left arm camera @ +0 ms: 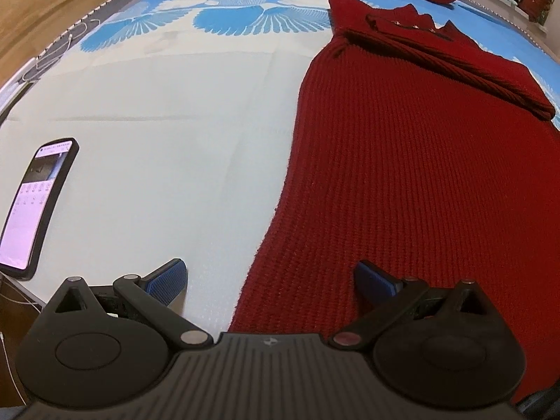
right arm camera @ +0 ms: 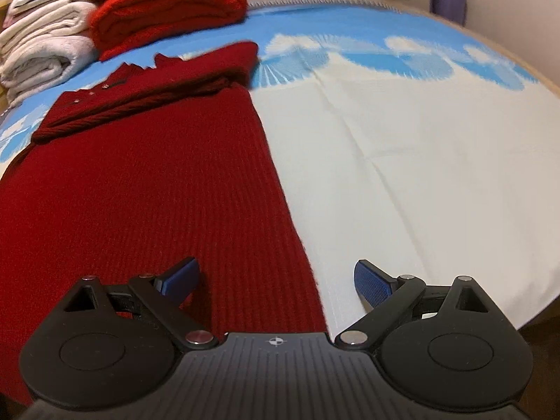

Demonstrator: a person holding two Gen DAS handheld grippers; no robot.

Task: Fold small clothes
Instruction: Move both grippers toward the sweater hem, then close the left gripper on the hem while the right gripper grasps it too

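Sweater [left arm camera: 402, 175], dark red ribbed knit, lies flat on your blue-and-white bedspread [left arm camera: 168, 133], a sleeve folded across its chest. A phone [left arm camera: 33, 203] rests lit at the far left. Your left gripper [left arm camera: 269, 276] has its jaws wide apart astride the sweater's left edge, holding nothing. Your right gripper [right arm camera: 276, 276] is likewise spread and empty, straddling the sweater's right edge. Beyond sit a folded red knit [right arm camera: 168, 7] and white towels [right arm camera: 42, 45].
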